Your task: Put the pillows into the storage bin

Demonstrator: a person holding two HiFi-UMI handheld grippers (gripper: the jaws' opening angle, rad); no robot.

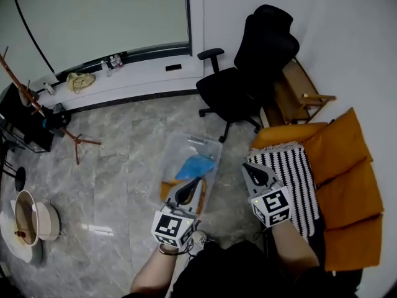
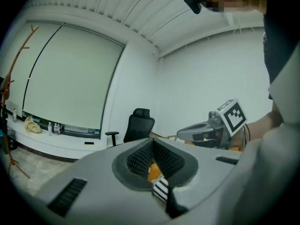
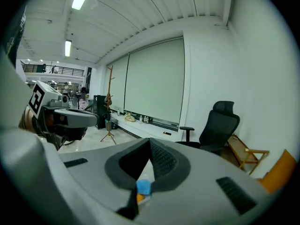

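Left gripper (image 2: 153, 149) jaws together, nothing clamped. Right gripper (image 3: 150, 149) jaws together, also empty. Both are held in the air side by side. In the head view the left one overlaps the near end of the bin (image 1: 177, 148) and the right one sits at the near edge of the striped pillow (image 1: 291, 172). The clear bin is on the floor (image 1: 118, 160), with a blue pillow (image 1: 195, 165) and an orange pillow (image 1: 167, 188) inside. The striped pillow lies on the orange sofa (image 1: 347, 191). A black chair (image 1: 248, 73) stands beyond the bin.
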